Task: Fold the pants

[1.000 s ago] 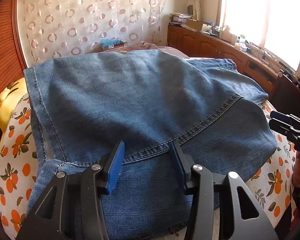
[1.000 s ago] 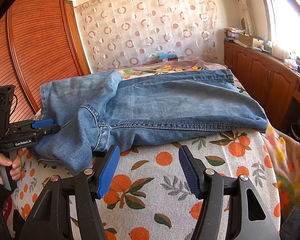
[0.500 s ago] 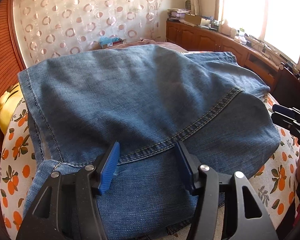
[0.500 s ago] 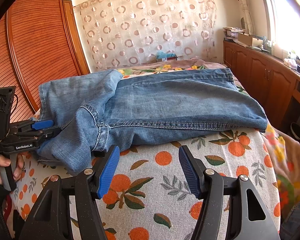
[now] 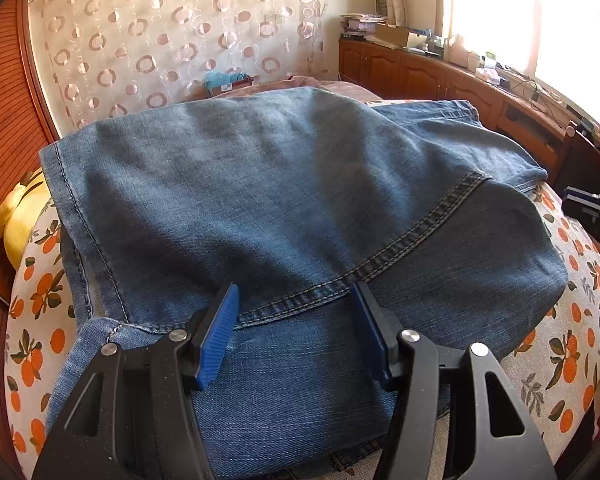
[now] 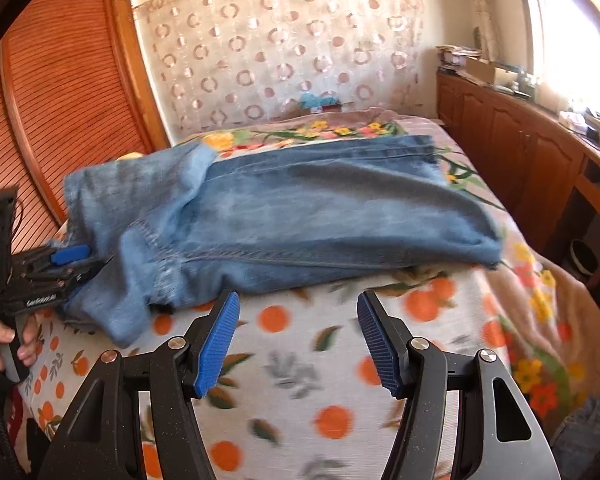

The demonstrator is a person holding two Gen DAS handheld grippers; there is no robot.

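Observation:
Blue jeans lie folded on a bed with an orange-print cover. My left gripper hovers low over their near end, straddling a stitched seam. Its jaws stand open and the pads do not press the cloth. The right wrist view shows the jeans stretched across the bed. There the left gripper, held by a hand, sits at their left end. My right gripper is open over the bare cover, short of the jeans, with nothing between its fingers. Its tip shows at the right edge.
A louvred wooden wardrobe runs along the left of the bed, and wooden cabinets line the right under a window. A yellow pillow lies at the bed's left side. A floral blanket hangs off the right side. A patterned curtain hangs behind.
The left jaws have widened a little over the seam. The right gripper has shifted sideways, so the jeans sit further left in its view, which is now blurred.

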